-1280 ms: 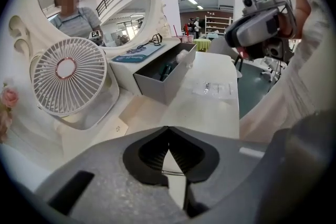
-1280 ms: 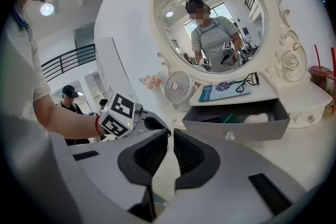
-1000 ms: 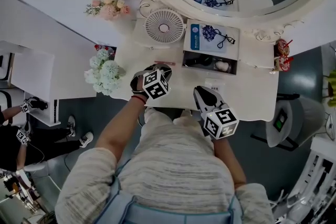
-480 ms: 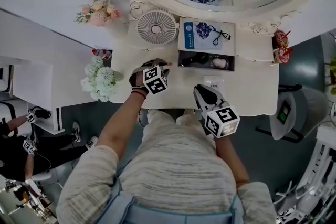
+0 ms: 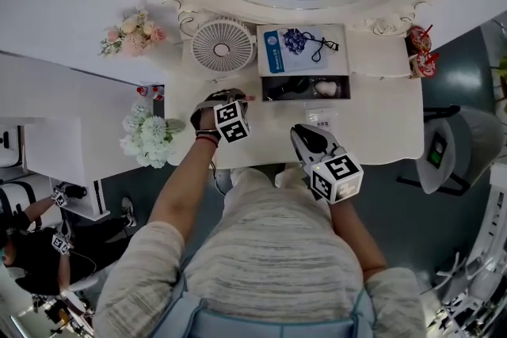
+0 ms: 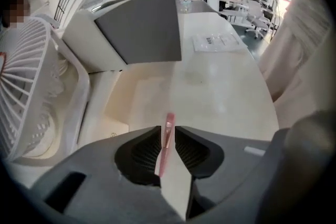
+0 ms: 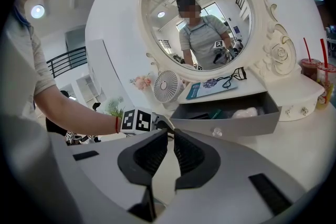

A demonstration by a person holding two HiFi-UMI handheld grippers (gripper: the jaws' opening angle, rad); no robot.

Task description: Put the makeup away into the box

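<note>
The table (image 5: 372,123) looks smooth and hard, so a slim thing pinched off-centre could skate away or roll toward its near edge. The box (image 7: 247,122) sits to the upper right of the left gripper in the head view and already holds dark items and a pale puff. A careless drop there could bounce off its front wall. The left gripper (image 6: 168,132) has just been opening its jaws. They now stand apart astride a thin pink makeup stick (image 6: 168,119), which lies on the table at the lower centre of the left gripper view, and the pads do not seem to press on it yet. The stick sits nearer one jaw, so I judge it may twist or flick out as they close. The right gripper (image 7: 170,134) is drawn almost together, with nothing in it.

The table is glossy cream-white with a curved edge. The box is a matt grey rectangular drawer. The gripper jaws are dark, ribbed wedges. The stick is a narrow pink rod with a paler band near its far end.
</note>
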